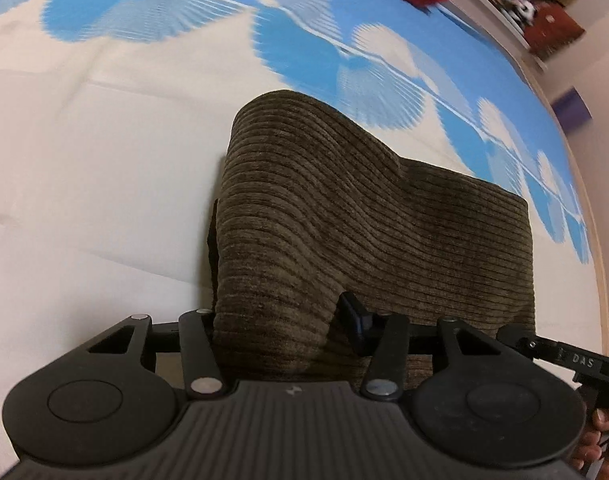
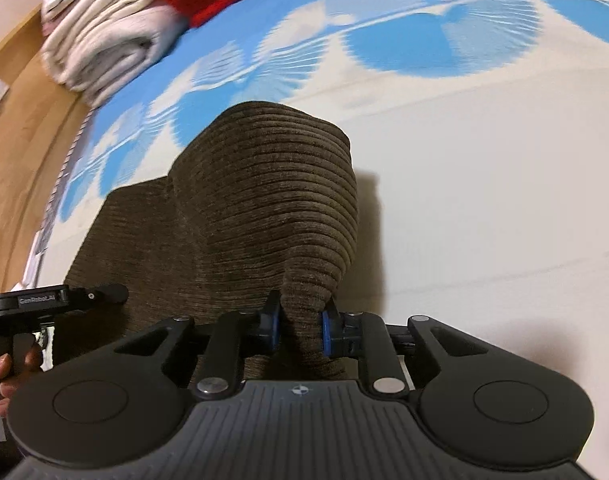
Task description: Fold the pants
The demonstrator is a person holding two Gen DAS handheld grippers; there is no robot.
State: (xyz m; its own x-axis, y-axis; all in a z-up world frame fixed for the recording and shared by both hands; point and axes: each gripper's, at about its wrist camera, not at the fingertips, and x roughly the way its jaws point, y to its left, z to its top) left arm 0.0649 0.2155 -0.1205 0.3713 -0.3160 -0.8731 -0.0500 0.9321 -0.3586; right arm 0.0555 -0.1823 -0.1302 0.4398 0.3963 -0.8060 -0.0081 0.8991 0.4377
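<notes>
Pants (image 1: pixel 344 216): brown wide-ribbed corduroy, folded into a compact stack of layers. They lie on a bed with a white cover printed in blue. Near edge is raised off the bed and drawn into a bunched pleat at each near corner; the far fold humps upward, rounded. Ribs run crosswise. Layer edges show along one side (image 2: pixel 264 208). No visible stains or tears.

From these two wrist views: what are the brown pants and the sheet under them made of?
Brown pants: looks like wide-wale corduroy or a ribbed chenille, matte and soft; parallel raised ribs run across it and it bunches thickly where the right gripper pinches it. Bed sheet: thin, smooth woven fabric, probably cotton or a blend, matte, cream with a printed blue pattern; shallow creases show. Exact fibre can't be told.
</notes>
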